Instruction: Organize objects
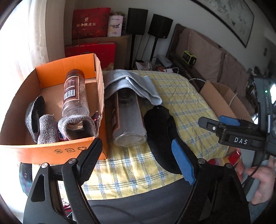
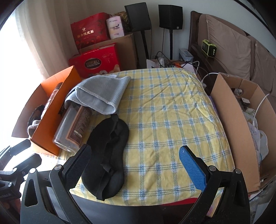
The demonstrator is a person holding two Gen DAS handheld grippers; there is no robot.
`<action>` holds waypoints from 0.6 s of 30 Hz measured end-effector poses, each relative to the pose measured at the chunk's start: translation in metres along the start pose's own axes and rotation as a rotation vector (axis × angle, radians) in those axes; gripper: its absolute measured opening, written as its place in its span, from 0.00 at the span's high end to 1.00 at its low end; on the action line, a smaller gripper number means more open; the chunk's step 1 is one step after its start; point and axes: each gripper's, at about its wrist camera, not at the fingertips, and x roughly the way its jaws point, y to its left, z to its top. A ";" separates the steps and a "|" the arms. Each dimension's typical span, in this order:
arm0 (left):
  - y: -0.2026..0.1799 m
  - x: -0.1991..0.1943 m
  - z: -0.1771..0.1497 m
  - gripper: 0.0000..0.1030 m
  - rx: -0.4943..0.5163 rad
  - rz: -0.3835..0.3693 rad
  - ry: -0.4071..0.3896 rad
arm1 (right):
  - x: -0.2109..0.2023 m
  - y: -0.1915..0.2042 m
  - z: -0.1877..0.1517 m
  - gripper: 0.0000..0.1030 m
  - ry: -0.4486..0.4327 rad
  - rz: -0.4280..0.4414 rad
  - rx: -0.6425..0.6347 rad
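An orange cardboard box [image 1: 51,151] stands at the left on the yellow checked cloth [image 1: 181,96]. It holds a clear brown-capped bottle [image 1: 74,93] and grey knitted socks [image 1: 75,127]. A second clear bottle [image 1: 127,120] lies just outside the box, its cap end under a grey towel [image 1: 134,82]. A black fabric piece like a sleep mask [image 2: 108,148] lies right of that bottle. My left gripper [image 1: 136,156] is open above the cloth's near edge, in front of the bottle's base. My right gripper [image 2: 136,162] is open too, its black finger beside the black piece.
A brown open carton [image 2: 232,124] with cables and cloth stands at the right of the cloth. Red gift bags [image 2: 96,60], a carton and two black speakers [image 2: 138,16] fill the back. A sofa [image 2: 229,50] runs along the right. A hand [image 1: 262,181] holds the right gripper.
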 end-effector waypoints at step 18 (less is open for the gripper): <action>-0.001 0.027 0.004 0.52 -0.028 -0.038 0.063 | 0.022 -0.008 -0.007 0.11 0.040 0.061 0.046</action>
